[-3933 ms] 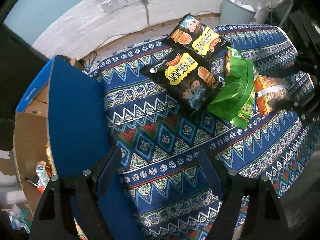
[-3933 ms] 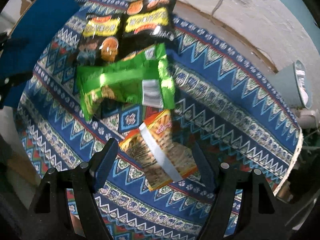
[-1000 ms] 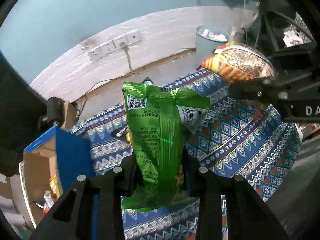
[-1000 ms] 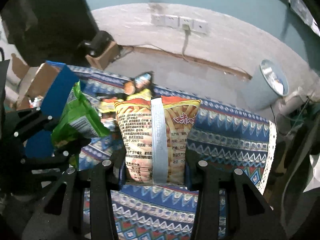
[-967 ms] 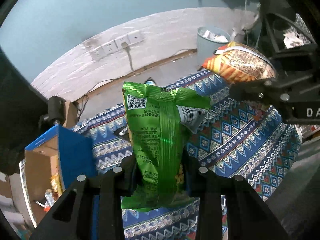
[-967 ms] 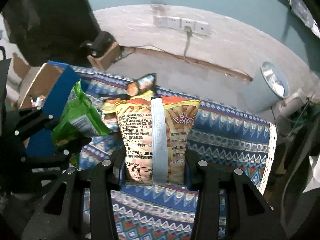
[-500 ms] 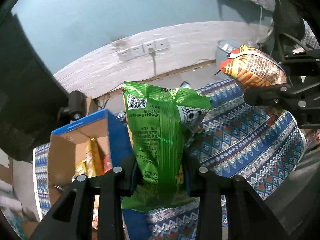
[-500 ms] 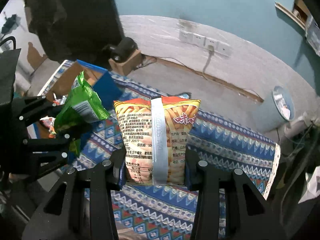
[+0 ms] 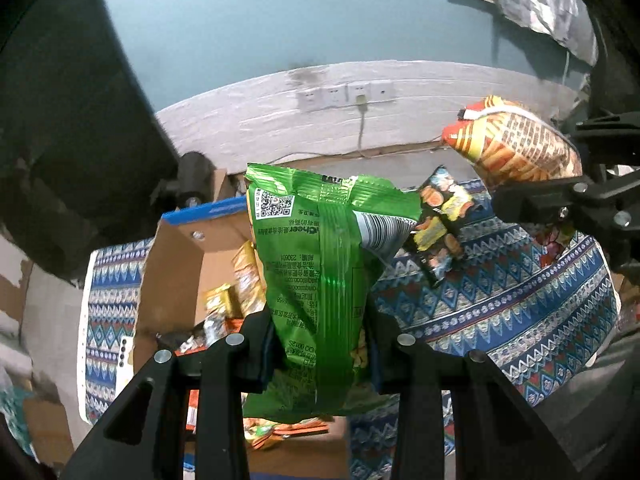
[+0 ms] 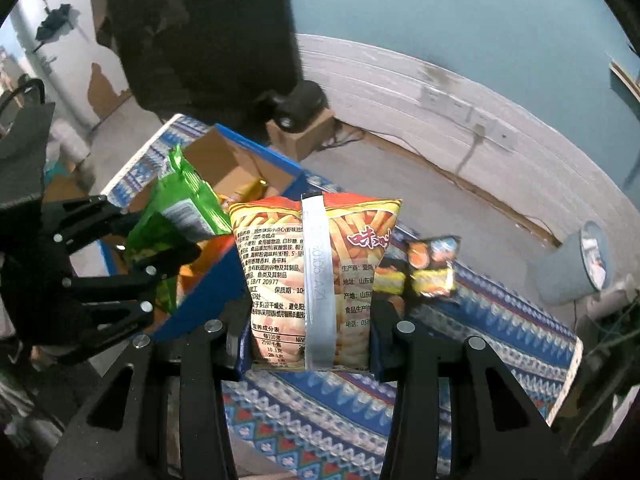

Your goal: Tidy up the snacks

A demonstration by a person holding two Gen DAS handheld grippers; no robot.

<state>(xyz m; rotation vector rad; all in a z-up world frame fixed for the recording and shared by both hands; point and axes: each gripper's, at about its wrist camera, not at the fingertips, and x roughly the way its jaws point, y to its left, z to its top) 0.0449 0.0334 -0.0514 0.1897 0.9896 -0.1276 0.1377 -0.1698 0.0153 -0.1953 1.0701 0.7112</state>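
My left gripper [image 9: 320,344] is shut on a green snack bag [image 9: 320,264] and holds it upright above an open cardboard box [image 9: 176,264] with blue outer walls and several snack packs inside. My right gripper [image 10: 310,340] is shut on an orange fries bag [image 10: 316,272] held in the air beside the box's blue wall [image 10: 208,284]. The fries bag also shows at the right of the left wrist view [image 9: 516,148]. The green bag shows at the left of the right wrist view [image 10: 176,216]. Two black snack bags [image 9: 440,220] lie on the patterned cloth.
The table has a blue patterned cloth [image 9: 500,300]. A grey bin [image 10: 576,264] stands on the floor by the white wall with sockets [image 9: 344,94]. A dark object and a small cardboard block [image 10: 300,128] stand behind the box.
Both grippers have swung left with their bags, from over the cloth to the box. The box's inside has come into view under the green bag.
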